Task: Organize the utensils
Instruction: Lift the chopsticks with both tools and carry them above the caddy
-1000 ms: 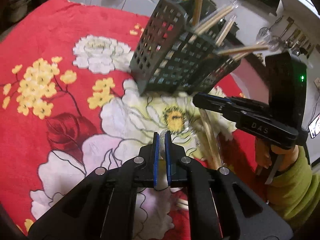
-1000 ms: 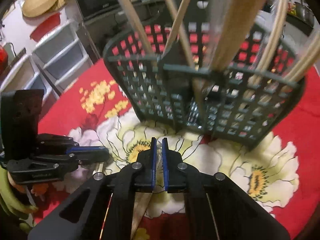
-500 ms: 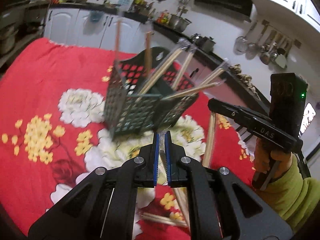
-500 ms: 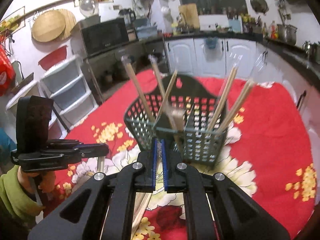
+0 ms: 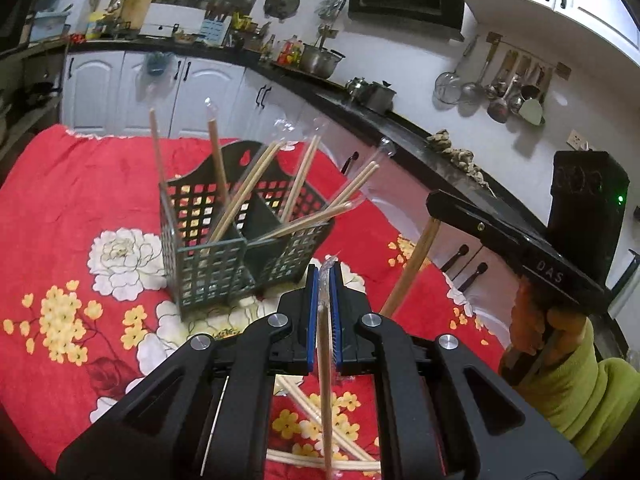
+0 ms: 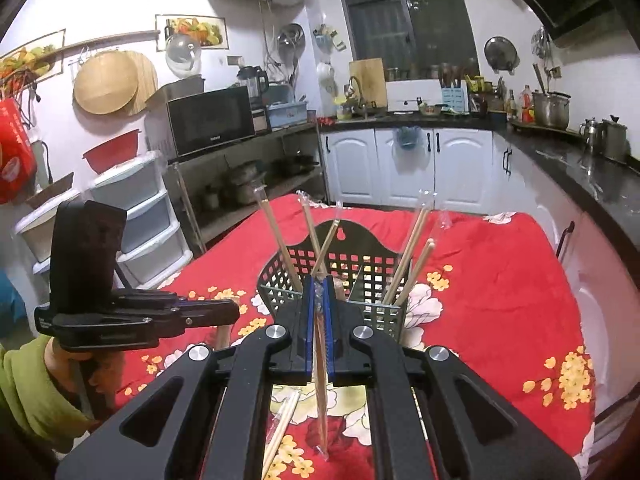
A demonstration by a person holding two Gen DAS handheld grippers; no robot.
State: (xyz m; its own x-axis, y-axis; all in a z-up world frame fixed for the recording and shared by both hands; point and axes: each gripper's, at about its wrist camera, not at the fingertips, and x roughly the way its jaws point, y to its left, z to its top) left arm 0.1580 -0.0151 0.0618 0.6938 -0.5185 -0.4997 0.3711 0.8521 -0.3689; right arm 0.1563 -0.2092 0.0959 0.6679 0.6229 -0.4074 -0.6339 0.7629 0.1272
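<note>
A dark green slotted utensil caddy [image 5: 224,256] stands on the red flowered tablecloth and holds several wrapped chopstick pairs upright; it also shows in the right wrist view [image 6: 360,276]. My left gripper [image 5: 324,280] is shut on a wrapped chopstick pair [image 5: 325,380] that hangs below the jaws. My right gripper [image 6: 317,292] is shut on another wrapped chopstick pair [image 6: 321,392]; it appears in the left wrist view [image 5: 436,204] at the right with its sticks [image 5: 412,268] hanging down. Both are raised in front of the caddy.
More wrapped chopsticks lie on the cloth below the grippers [image 5: 320,412] [image 6: 280,428]. The tablecloth [image 5: 60,208] covers the whole table. Kitchen counters and white cabinets [image 6: 400,164] run behind and to the right; plastic drawers [image 6: 136,208] stand at the left.
Both grippers have risen from the tablecloth, each lifting a chopstick pair, and now look over the caddy from higher up and farther back.
</note>
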